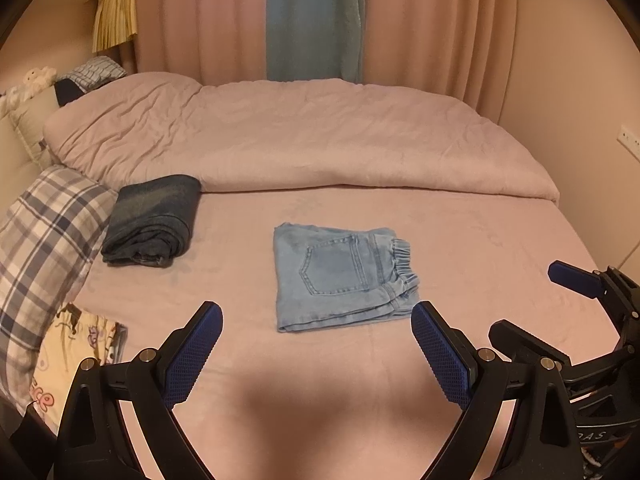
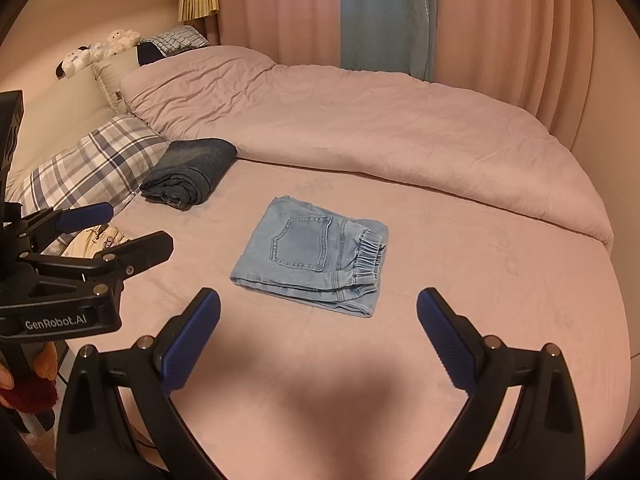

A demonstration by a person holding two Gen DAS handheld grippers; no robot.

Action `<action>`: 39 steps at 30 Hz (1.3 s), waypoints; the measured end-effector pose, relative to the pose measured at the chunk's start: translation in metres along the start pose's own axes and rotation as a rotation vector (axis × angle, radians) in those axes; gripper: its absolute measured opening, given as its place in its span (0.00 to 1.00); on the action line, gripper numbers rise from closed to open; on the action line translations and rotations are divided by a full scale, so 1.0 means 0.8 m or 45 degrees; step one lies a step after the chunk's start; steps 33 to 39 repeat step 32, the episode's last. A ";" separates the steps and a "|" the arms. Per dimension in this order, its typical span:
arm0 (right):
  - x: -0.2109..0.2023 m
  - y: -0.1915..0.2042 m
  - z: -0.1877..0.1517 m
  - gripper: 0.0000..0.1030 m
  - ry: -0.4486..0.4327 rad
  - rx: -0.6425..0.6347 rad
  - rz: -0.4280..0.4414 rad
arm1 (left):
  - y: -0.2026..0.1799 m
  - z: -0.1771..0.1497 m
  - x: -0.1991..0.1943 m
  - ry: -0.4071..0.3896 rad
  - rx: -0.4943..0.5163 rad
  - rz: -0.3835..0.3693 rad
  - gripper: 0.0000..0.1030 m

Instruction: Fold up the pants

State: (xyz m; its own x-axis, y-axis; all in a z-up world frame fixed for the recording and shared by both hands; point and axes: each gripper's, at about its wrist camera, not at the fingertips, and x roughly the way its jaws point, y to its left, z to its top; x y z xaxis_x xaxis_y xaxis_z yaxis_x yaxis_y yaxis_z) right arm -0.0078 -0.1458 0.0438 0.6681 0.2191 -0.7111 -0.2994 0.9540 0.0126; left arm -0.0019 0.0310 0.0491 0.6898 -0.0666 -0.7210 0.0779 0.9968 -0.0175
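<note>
A: Where are the light blue pants (image 1: 340,276)?

B: They lie flat on the pink bed sheet (image 1: 480,248), folded into a small square. They are straight ahead of the left gripper (image 1: 317,340), just past its tips. A back pocket faces up. The stretchy waistband sits on the side nearer the right gripper (image 2: 318,332).

A: Is the left gripper holding them?

B: No. Its two blue pads (image 1: 200,352) are spread wide apart, and nothing is between them. It hangs above the sheet, near the pants but not touching.

A: And the right gripper?

B: Same thing. Its blue pads (image 2: 192,344) are wide apart too, with nothing in them. The pants (image 2: 316,256) are in front of it, a bit to its left side, near but apart.

A: Can the grippers see each other?

B: Yes. From the right wrist view, the left gripper (image 2: 124,232) shows off to the left, spread open. From the left wrist view, the right gripper (image 1: 560,304) shows off to the right.

A: What else is on the bed?

B: Dark blue jeans (image 1: 154,222), folded up, lie ahead and to the left of both grippers, well apart from the light pants. Beside them is a checked pillow (image 1: 44,248). Far ahead is a big pink blanket (image 1: 300,136), and behind it hang curtains (image 1: 420,20).
</note>
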 end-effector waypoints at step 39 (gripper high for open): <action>0.006 -0.001 0.001 0.97 0.007 0.008 -0.002 | 0.005 0.006 0.010 0.018 -0.003 -0.021 0.92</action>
